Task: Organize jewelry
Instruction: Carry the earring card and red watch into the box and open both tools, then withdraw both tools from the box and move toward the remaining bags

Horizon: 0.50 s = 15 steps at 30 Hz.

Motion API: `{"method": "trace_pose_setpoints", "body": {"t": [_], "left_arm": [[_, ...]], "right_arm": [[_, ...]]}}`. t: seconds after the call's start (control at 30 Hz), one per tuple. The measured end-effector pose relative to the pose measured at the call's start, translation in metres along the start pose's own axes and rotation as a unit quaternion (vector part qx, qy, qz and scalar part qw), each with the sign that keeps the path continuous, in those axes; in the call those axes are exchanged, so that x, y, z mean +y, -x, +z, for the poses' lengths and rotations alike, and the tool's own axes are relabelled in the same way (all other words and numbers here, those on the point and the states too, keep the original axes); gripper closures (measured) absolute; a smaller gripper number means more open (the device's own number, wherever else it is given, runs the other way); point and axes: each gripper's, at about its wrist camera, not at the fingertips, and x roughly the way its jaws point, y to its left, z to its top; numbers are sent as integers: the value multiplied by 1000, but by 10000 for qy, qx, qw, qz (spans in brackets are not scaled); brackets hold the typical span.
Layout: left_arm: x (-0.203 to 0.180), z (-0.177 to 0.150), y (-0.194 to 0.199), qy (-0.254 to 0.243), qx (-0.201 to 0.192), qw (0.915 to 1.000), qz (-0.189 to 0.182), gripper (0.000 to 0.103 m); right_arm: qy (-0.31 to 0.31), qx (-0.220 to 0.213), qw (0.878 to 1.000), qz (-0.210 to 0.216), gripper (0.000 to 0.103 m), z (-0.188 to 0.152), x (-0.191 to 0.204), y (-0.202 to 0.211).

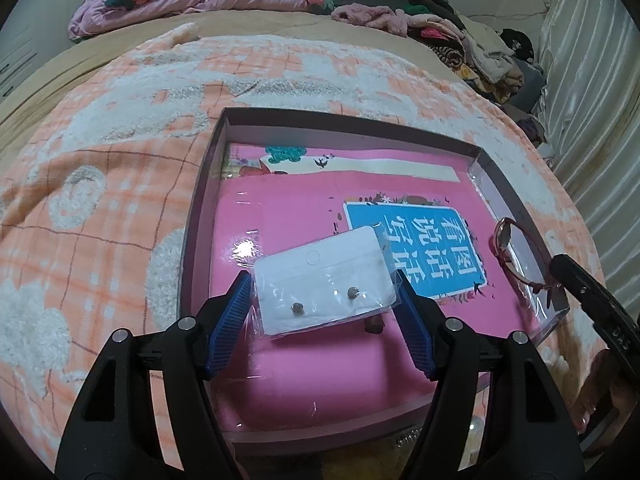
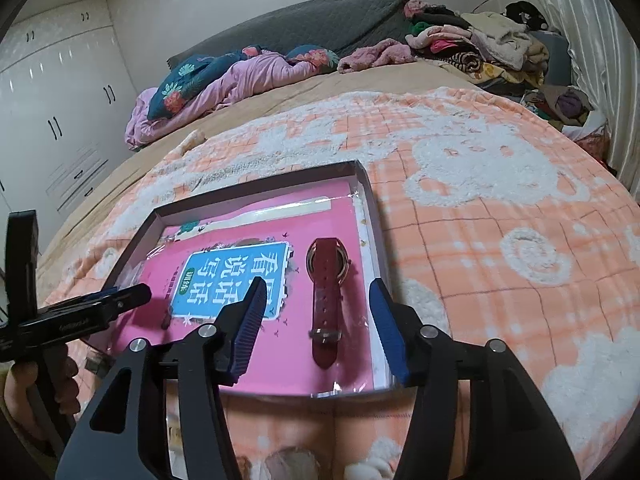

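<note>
A shallow box [image 1: 208, 184] with a pink book cover as its floor lies on the bed. In the left wrist view a white earring card in a clear bag [image 1: 324, 284], with two studs, sits between the blue pads of my left gripper [image 1: 325, 312]; the pads touch the bag's edges. A red-strapped watch [image 1: 508, 248] lies at the box's right side. In the right wrist view the watch [image 2: 328, 296] lies in the box [image 2: 372, 216] just beyond my right gripper [image 2: 318, 312], which is open and empty. The left gripper [image 2: 120, 300] shows at the left.
The box rests on an orange-and-white checked blanket [image 2: 500, 208]. Pillows and a pink quilt [image 2: 224, 80] lie at the head of the bed, a heap of clothes [image 2: 492, 44] at the far right. White wardrobes [image 2: 60, 100] stand at the left.
</note>
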Motion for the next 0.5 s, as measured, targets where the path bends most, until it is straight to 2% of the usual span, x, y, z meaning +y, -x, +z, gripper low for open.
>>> {"method": "trace_pose_setpoints", "body": {"t": [0.2,0.33,0.5], "left_arm": [[-4,-3,1,-78,51,9999,68,37],[-8,-4,1,-158,101,9997,137,33],[-10,-5,7,-185,115,9996,197,23]], "right_arm": [[-149,-65,9999,7,39,-5,-5,15],[-215,-115,9997,-1,37,-5,-9,24],[-248,-190,9995,-54,31,-4,-11,36]]}}
